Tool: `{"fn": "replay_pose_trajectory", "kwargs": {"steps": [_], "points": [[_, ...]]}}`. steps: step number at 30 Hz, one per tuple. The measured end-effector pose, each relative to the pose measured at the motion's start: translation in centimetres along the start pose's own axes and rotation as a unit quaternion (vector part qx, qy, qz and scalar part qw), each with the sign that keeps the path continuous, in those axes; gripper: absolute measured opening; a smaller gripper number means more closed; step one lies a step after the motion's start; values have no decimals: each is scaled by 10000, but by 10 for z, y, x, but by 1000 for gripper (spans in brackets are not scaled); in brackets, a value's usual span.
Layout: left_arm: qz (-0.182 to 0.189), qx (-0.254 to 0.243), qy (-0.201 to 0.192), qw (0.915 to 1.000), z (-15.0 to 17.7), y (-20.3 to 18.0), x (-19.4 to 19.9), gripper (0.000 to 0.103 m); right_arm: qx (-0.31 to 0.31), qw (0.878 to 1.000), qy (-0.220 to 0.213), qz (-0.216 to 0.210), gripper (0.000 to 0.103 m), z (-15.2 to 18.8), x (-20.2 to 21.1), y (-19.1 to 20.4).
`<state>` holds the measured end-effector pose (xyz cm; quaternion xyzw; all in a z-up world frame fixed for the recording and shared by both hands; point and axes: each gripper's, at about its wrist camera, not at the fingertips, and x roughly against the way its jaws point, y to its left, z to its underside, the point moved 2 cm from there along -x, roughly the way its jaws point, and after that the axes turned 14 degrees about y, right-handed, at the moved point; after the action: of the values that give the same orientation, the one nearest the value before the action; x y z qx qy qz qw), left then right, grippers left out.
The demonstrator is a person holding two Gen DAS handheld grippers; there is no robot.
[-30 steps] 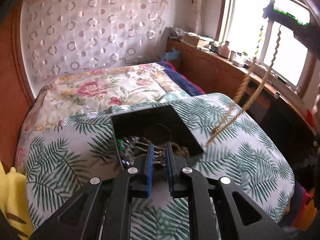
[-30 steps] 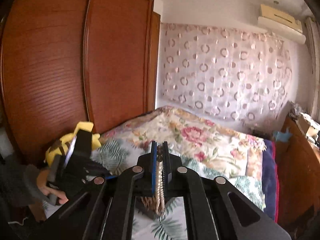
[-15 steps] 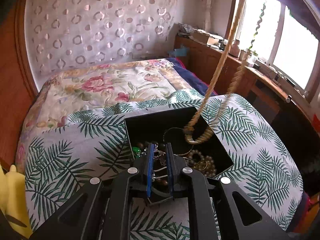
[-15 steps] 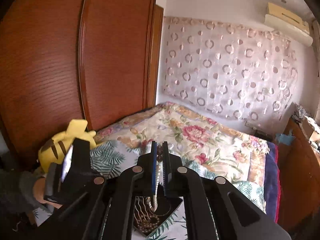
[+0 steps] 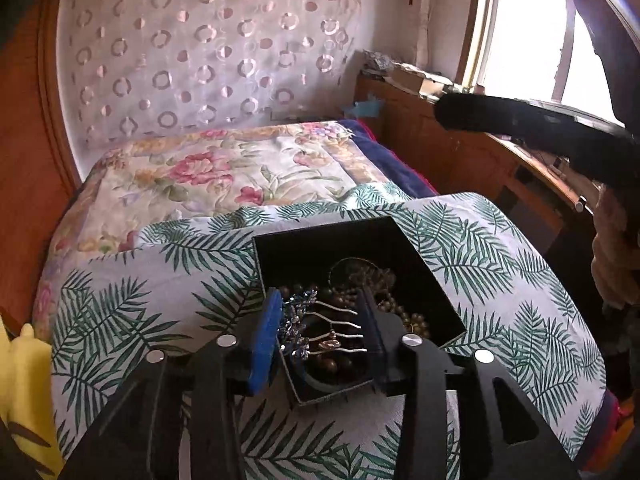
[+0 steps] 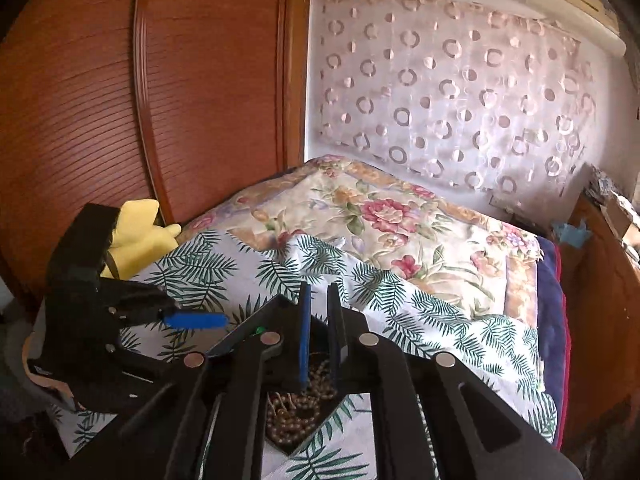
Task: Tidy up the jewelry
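A black jewelry box point(image 5: 424, 264) sits on a palm-leaf cloth point(image 5: 500, 264) on the bed, filled with bead necklaces point(image 5: 404, 312) and a jeweled hair comb point(image 5: 320, 320). My left gripper point(image 5: 320, 316) is open over the box's near corner, its fingers either side of the comb, which lies loose in the box. My right gripper point(image 6: 320, 332) is open by a narrow gap above the box, with a pile of beige beads point(image 6: 292, 416) lying below it. The left gripper point(image 6: 196, 320) also shows in the right wrist view.
A floral quilt point(image 5: 224, 176) covers the far half of the bed. A yellow plush toy point(image 6: 136, 236) lies at the bed's left edge by a wooden wardrobe point(image 6: 120, 100). A wooden ledge point(image 5: 460, 136) under a window runs along the right.
My left gripper opened and let the hair comb go into the box. My right gripper came down, opened and let the bead necklace fall into the box.
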<state>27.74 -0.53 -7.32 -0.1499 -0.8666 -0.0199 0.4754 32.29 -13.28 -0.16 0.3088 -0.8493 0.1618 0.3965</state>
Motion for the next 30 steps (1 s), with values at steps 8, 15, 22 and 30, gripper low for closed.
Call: {"fn": "replay_pose_trajectory", "kwargs": {"steps": [8, 15, 22, 30], "points": [[-311, 49, -289, 9991, 18, -12, 33, 75, -391, 9992, -71, 48, 16, 40, 23, 10], [-560, 73, -616, 9965, 45, -30, 65, 93, -756, 9969, -141, 170, 44, 82, 40, 20], [-839, 202, -981, 9914, 79, -48, 100, 95, -1099, 9911, -508, 560, 84, 124, 74, 41], [-1062, 367, -1229, 9860, 116, -66, 127, 95, -1549, 9790, -940, 933, 100, 168, 106, 53]]}}
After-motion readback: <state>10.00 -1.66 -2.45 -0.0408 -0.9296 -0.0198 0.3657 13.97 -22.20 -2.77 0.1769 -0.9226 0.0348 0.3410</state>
